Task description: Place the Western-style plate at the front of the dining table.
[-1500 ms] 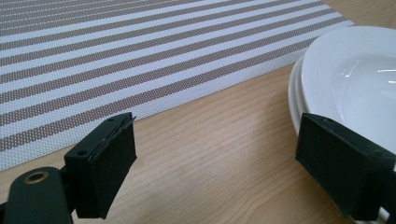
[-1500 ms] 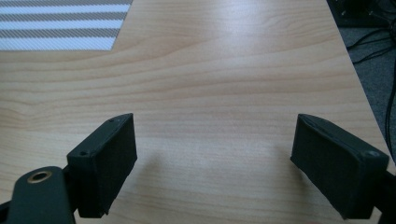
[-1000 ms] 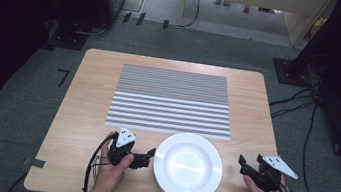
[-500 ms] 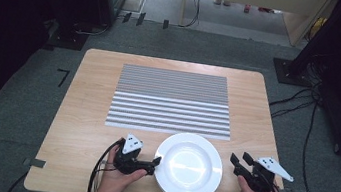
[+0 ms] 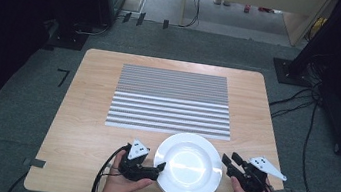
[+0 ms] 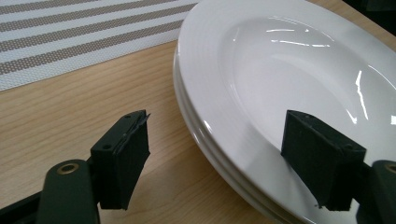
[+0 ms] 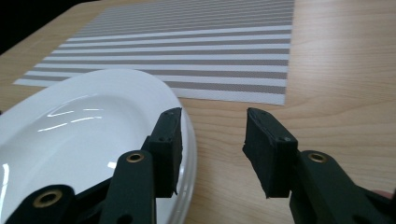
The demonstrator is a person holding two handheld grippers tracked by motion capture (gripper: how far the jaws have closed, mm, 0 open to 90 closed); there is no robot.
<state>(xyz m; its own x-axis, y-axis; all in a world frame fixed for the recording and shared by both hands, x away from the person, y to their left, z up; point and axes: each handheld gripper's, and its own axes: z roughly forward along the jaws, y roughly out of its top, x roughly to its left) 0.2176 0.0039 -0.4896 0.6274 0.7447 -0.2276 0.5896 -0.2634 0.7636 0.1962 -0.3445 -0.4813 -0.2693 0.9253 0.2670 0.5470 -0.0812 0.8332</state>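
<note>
From the high view a white plate [image 5: 188, 167] sits near the wooden table's [image 5: 83, 129] front edge, just below the striped placemat [image 5: 171, 101]. The left gripper view reveals it as a stack of plates, the left gripper [image 5: 159, 167] spread wide astride the rim. The right gripper [image 5: 228, 160] is also released, one jaw over the rim, the other over bare wood.
</note>
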